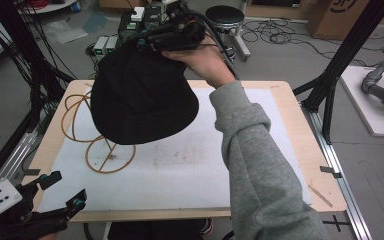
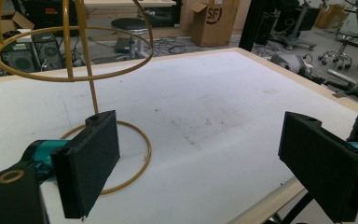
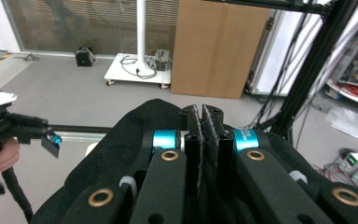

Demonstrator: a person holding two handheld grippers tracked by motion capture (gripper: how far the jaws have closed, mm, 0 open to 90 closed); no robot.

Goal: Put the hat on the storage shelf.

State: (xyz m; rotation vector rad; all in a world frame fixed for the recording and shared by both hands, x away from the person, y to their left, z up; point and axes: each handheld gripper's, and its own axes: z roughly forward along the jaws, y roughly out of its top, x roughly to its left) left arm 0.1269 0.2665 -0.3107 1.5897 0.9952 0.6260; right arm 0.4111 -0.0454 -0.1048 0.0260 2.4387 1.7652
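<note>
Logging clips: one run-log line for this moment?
right claw: shut on black bucket hat, held above wire hat stand | left claw: open, idle

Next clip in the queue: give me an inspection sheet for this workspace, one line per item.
Surface: wooden table covered by a white mat, faintly stained near its middle.
Job's things: black bucket hat held up in the air above the gold wire hat stand, which stands on the mat's left part.
Clutter: a small wooden stick at the table's right edge.
Grippers: right gripper shut on the hat's fabric; left gripper open, holding nothing, low at the near left corner.
Cables: a black cable trails from the right gripper; loose cables lie on the floor beyond.
Surroundings: round stool, cardboard boxes, black frame posts.
</note>
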